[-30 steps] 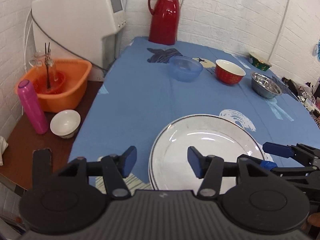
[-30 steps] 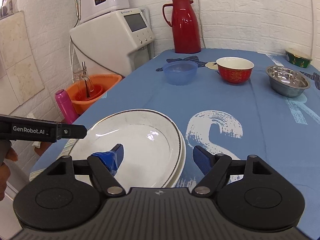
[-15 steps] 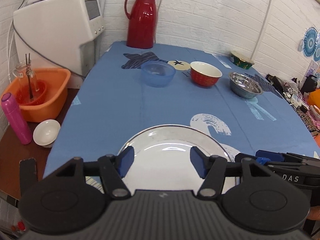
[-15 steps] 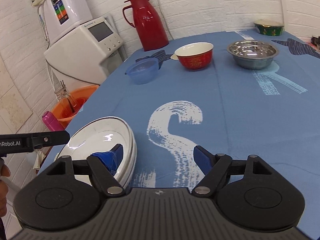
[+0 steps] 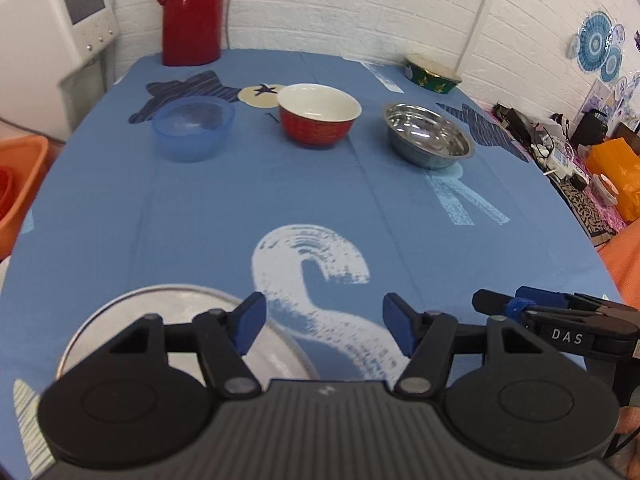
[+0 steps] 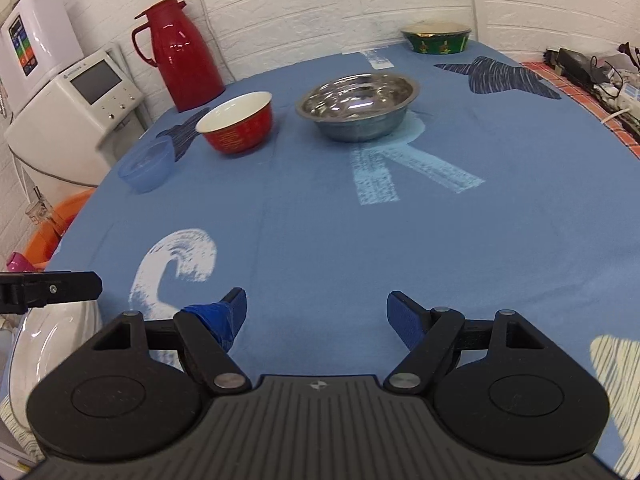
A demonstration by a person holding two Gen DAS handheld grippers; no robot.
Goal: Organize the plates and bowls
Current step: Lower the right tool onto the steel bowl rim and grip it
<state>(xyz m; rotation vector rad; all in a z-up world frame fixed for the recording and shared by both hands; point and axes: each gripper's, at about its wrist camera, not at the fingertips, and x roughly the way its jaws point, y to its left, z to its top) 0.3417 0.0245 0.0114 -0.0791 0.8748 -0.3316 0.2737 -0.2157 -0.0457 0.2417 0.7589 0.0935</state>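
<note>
Stacked white plates [image 5: 176,320] lie at the near left of the blue tablecloth, partly hidden under my left gripper [image 5: 322,322], which is open and empty just right of them. The plates [image 6: 44,340] show at the lower left in the right wrist view. My right gripper [image 6: 316,316] is open and empty over bare cloth, right of the plates. Across the table stand a blue plastic bowl [image 5: 193,128], a red bowl [image 5: 319,120], a steel bowl [image 5: 428,135] and a green bowl [image 5: 432,78]. The same bowls appear as blue bowl [image 6: 147,166], red bowl [image 6: 237,128], steel bowl [image 6: 358,110], green bowl [image 6: 436,40].
A red thermos [image 5: 191,12] stands at the far edge beside a white appliance [image 5: 52,40]. An orange basin [image 5: 16,184] sits off the table's left side. Clutter [image 5: 568,152] lies beyond the right edge. The white "S" print [image 5: 312,264] marks the near middle.
Both grippers have swung right, away from the plates, which slid to the lower left of each view. The bowls now look nearer and more central. Both grippers stayed open.
</note>
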